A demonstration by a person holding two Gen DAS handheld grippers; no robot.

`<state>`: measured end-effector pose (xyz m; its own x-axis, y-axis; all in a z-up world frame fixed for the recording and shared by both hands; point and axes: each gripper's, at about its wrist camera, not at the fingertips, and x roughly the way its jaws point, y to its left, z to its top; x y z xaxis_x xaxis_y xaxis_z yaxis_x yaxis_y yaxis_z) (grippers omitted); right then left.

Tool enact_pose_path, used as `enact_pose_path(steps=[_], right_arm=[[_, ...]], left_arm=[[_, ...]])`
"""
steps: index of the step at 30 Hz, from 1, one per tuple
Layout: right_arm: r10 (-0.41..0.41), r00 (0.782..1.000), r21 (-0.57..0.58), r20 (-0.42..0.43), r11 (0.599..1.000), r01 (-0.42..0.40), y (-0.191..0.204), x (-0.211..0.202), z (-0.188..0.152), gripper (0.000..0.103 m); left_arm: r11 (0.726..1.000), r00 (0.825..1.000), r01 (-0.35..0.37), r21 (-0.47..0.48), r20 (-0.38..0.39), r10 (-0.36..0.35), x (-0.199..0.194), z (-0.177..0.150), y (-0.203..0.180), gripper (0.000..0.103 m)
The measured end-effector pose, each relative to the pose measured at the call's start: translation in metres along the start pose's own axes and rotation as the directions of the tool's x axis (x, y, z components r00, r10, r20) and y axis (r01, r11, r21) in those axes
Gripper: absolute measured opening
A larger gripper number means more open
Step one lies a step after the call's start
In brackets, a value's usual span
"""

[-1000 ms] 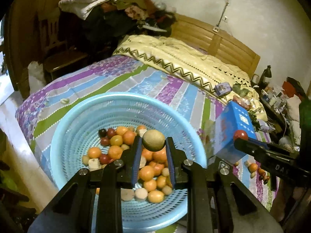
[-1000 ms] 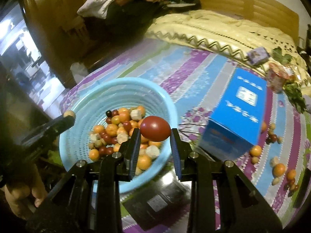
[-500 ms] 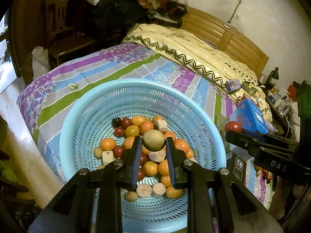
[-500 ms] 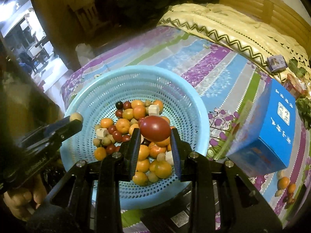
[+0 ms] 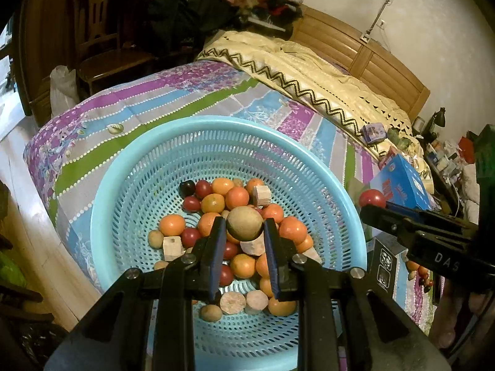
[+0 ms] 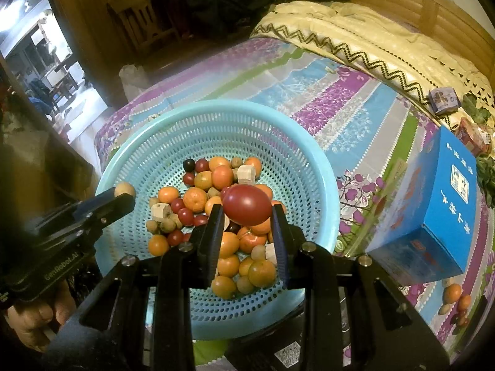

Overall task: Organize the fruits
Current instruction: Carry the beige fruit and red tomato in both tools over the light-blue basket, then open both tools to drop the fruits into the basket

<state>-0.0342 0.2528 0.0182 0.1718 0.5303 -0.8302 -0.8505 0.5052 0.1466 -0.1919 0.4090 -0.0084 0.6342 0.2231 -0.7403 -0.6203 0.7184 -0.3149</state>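
- The left hand-held gripper (image 5: 244, 232) holds a small brown-green round fruit (image 5: 244, 223) between its tips, above the blue basket (image 5: 191, 142).
- The right hand-held gripper (image 6: 247, 216) holds a red tomato (image 6: 246, 204) above the same basket.
- Both fruits look light, smooth and round, so they can slip; the tomato probably bruises easily.
- A grip across the widest middle seems best.

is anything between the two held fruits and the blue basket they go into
Nothing visible does. The left gripper holds a tan round fruit and the right gripper a red fruit, both over the open blue basket, with only the piled fruit below.
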Motion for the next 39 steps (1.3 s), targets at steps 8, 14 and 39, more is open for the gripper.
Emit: enact_pose_path(steps=[8, 14, 39], right_arm=[[-0.001, 1.000, 0.001, 0.000, 1.000, 0.001, 0.000, 0.000, 0.000, 0.031], [-0.001, 1.000, 0.000, 0.000, 1.000, 0.001, 0.000, 0.000, 0.000, 0.031], [-0.028, 0.999, -0.007, 0.047, 1.000, 0.028, 0.003, -0.010, 0.003, 0.061]], left_arm=[[1.000, 1.000, 0.001, 0.000, -0.001, -0.001, 0.000, 0.000, 0.001, 0.025], [1.000, 1.000, 0.001, 0.000, -0.001, -0.001, 0.000, 0.001, 0.001, 0.025], [0.999, 0.999, -0.035, -0.030, 0.028, 0.036, -0.001, -0.001, 0.006, 0.068]])
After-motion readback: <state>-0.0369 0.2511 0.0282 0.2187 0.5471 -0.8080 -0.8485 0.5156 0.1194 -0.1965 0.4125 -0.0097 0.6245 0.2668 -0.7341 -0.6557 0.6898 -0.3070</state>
